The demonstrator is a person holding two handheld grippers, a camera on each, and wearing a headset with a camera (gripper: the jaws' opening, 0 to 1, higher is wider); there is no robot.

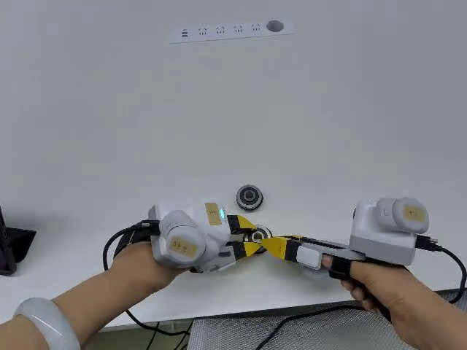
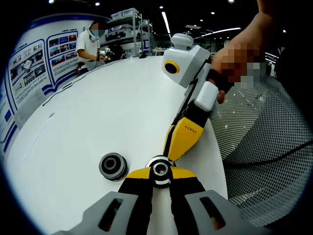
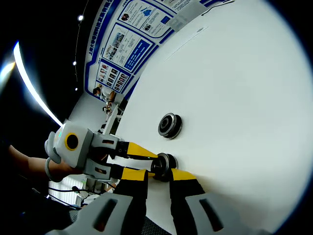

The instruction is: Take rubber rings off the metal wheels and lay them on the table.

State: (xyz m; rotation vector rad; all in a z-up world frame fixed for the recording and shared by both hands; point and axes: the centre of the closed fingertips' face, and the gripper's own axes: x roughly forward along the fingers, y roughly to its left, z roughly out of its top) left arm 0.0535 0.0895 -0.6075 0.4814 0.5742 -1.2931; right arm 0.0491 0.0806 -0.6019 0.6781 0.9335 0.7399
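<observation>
A metal wheel with a black rubber ring (image 1: pixel 258 235) lies near the front of the white table (image 1: pixel 219 124). My left gripper (image 1: pixel 248 235) comes at it from the left, and its yellow jaws are shut on the wheel (image 2: pixel 160 168). From the right, my right gripper (image 1: pixel 268 243) reaches in with its jaws pinched on the rim of the same wheel (image 3: pixel 165 161), where the ring sits. In the left gripper view the right gripper (image 2: pixel 182 142) touches the wheel's far edge. A second wheel (image 1: pixel 249 195) with its ring on lies flat just behind.
A white power strip (image 1: pixel 230 30) lies at the table's far side. A dark object (image 1: pixel 11 248) stands at the left edge. Cables (image 1: pixel 117 244) trail off the front edge. Beside the table is a mesh surface (image 2: pixel 264 142). A person (image 2: pixel 90 41) stands far behind.
</observation>
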